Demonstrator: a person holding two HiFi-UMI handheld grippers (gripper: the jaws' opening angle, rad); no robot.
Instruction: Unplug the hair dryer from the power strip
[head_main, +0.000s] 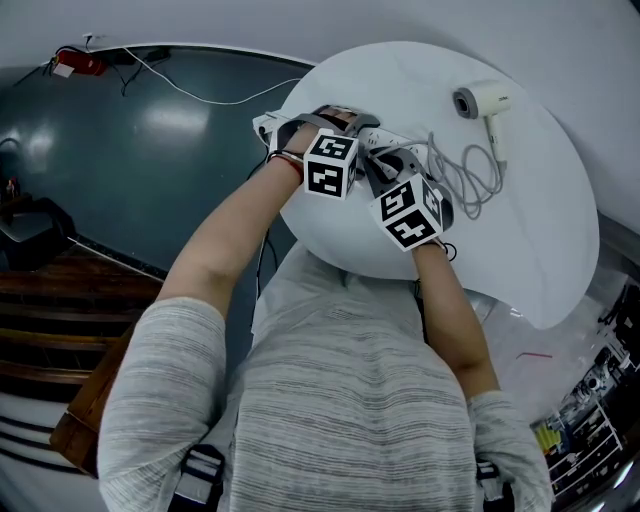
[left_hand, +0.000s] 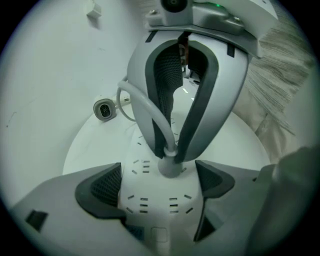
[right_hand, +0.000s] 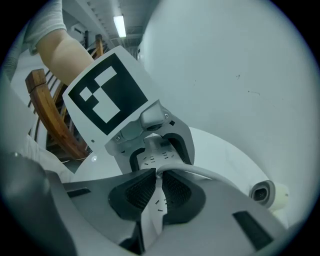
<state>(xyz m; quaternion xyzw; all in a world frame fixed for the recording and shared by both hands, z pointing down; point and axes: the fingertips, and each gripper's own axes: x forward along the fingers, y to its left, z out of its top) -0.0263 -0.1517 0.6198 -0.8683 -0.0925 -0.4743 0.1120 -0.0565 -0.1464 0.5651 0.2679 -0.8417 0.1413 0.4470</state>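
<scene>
small grey moulded plug (left_hand: 171, 170) seated in a socket midway along the long white plastic power strip (left_hand: 150, 205). right gripper (right_hand: 156, 175) pinched nearly shut on the plug's top, where the cord leaves. left gripper (left_hand: 160, 190) clamps the strip's two sides, near the plug. plug looks rigid, smooth, probably snug: take the body, not the cord. limp grey cord (head_main: 470, 175) loops beyond the strip to a cream plastic hair dryer (head_main: 487, 100), well apart from the strip, all on a round white table (head_main: 540, 230).

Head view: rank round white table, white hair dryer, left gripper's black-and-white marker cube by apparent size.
Largest: round white table, by far.
Then, unranked: white hair dryer and left gripper's black-and-white marker cube. They look alike in size, and the cube sits nearer the camera.
</scene>
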